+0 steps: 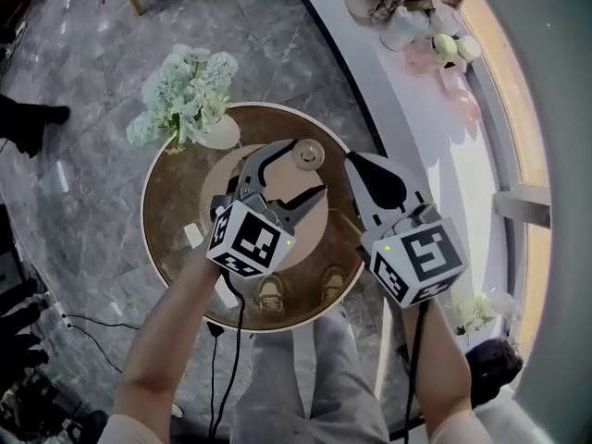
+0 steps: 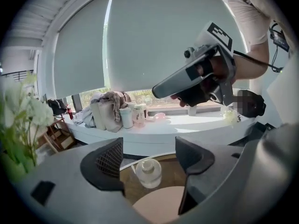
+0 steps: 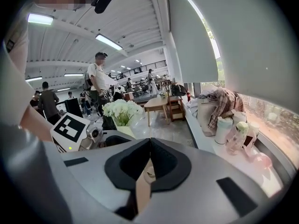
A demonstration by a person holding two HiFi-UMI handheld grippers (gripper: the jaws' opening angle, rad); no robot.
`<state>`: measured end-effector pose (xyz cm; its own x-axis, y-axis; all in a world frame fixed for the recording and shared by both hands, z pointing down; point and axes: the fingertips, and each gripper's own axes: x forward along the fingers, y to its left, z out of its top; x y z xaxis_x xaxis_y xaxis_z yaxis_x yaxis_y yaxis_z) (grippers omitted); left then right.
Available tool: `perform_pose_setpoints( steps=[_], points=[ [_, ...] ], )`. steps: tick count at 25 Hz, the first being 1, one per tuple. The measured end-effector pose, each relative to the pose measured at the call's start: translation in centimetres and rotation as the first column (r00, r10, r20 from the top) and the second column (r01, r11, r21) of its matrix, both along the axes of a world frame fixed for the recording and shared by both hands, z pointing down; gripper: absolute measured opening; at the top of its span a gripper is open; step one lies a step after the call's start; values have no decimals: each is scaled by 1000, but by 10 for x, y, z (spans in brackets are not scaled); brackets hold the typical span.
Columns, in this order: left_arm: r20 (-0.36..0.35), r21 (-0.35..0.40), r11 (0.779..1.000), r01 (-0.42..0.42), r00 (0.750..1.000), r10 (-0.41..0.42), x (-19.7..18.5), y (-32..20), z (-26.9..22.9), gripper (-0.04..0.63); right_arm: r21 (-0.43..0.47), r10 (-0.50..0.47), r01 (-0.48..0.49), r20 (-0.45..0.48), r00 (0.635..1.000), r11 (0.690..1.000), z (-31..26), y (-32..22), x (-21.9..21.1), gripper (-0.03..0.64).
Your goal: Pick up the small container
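Much of the head view is grey marbled floor (image 1: 92, 155), with a long white ledge (image 1: 407, 91) curving along its right side under the window and carrying a heap of cloth and some cups. 1 round brown table (image 1: 176, 220) stands on the floor just left of the ledge, and a pale round mat (image 1: 222, 169) lies at its centre. White flowers (image 1: 185, 86) in a pale vase stand at the table's far left edge. 2 grippers are held over the table side by side, both pointing away from the person and slanting down. The left gripper (image 1: 310, 166) has its 2 jaws spread wide with nothing gripped; in the left gripper view (image 2: 148, 158) the gap between the pads shows only table and mat. The right gripper (image 1: 356, 163) is just beside it, towards the ledge, and in the right gripper view (image 3: 149, 146) its jaws are pressed together with nothing between them. The container (image 1: 308, 155), a small clear jar with a round lid, stands on the table at the far edge of the mat. In the left gripper view the container (image 2: 148, 172) sits ahead of the open jaws, in line with the gap, and neither pad touches it.
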<state>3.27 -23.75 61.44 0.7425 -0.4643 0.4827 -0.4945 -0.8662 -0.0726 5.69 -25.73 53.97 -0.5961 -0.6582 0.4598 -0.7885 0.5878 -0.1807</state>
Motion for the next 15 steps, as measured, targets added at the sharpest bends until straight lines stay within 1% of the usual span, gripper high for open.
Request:
perform_pose_setpoints(
  steps=[5, 10, 15],
  points=[
    [21, -21, 998, 67, 998, -67, -5, -10, 50, 344, -23, -17, 17, -13, 1000, 1000, 34, 7, -8, 6],
    [32, -72, 995, 72, 997, -70, 0, -15, 88, 345, -37, -47, 47, -27, 999, 998, 63, 7, -15, 6],
    [15, -121, 990, 72, 997, -71, 7, -21, 111, 347, -30, -59, 58, -39, 997, 998, 82, 3, -17, 6]
  ],
)
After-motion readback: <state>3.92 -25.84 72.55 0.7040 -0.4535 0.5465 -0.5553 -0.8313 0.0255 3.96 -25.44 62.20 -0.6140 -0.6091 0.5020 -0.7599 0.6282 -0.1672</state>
